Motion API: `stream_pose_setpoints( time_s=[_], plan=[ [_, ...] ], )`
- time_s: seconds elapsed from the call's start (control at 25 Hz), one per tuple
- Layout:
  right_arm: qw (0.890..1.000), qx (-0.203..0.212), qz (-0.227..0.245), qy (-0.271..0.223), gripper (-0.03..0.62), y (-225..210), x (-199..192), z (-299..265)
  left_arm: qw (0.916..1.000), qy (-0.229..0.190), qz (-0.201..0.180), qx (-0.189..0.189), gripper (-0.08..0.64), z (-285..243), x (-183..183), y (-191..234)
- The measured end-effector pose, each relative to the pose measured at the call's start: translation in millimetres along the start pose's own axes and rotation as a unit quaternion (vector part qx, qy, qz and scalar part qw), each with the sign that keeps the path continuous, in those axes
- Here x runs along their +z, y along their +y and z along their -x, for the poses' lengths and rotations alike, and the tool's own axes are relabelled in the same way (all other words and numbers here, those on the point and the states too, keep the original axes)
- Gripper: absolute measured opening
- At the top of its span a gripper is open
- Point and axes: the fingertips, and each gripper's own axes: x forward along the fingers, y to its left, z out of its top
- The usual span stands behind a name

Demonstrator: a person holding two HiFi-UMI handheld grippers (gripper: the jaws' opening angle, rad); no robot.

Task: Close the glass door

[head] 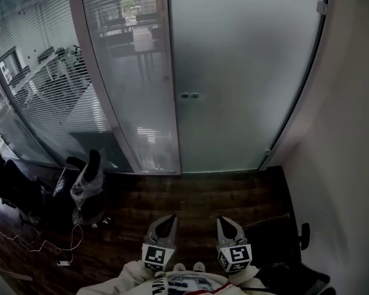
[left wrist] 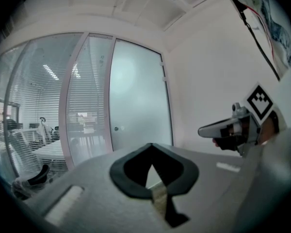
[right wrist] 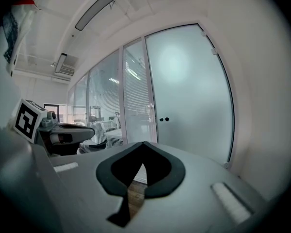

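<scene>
Frosted glass door [head: 246, 72] sits flush in its frame beside the white wall [head: 350, 134], looks shut to me. So left gripper [head: 165, 221] and right gripper [head: 229, 224] hover well back, jaws together, empty.

dark floor, glass and white wall

a dark wood floor [head: 190, 201] runs up to a curved glass partition [head: 43, 103] hung with horizontal blinds. pale desks [head: 46, 75] stand in the lit office beyond it. a plain white wall [head: 350, 134] closes the right side, with a black chair [head: 295, 257] low beside it. at left sit what may be a bagged chair [head: 86, 186] and a white cable [head: 43, 244]. a long ceiling lamp [right wrist: 99, 6] hangs overhead.
</scene>
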Motion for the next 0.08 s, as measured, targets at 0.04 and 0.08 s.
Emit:
stream_pose_setpoints(
  time_s=[0.04,0.08],
  plan=[
    [1.0,-0.001,0.0,0.0,0.005,-1.9,-0.4,0.1,1.0,0.0,-0.001,-0.001,0.002,-1.4,0.6,-1.4],
    [1.0,-0.001,-0.001,0.0,0.005,-3.8,-0.7,0.3,1.0,0.0,-0.001,-0.002,0.002,-2.9,1.1,-2.8]
  ],
)
